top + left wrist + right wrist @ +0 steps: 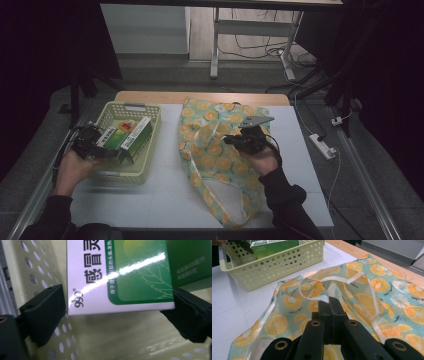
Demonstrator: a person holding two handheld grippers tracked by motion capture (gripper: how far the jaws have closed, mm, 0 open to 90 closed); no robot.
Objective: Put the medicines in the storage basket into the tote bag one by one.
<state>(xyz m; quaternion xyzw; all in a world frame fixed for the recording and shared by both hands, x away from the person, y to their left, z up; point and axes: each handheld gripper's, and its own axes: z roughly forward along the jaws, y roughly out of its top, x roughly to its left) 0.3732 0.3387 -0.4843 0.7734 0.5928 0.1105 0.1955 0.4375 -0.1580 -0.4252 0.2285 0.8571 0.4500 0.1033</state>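
Black left tongs (117, 312) sit around a shiny green-and-white cardboard box (120, 277) inside the pale yellow plastic basket (150, 135) with holes. Right tongs (329, 302) pinch the orange-print cloth bag (362, 297).

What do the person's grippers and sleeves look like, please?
Both grippers, left and right, are black with blocky black fingers. The right carries a grey three-cornered plate and a black cable. The sleeves are dark.
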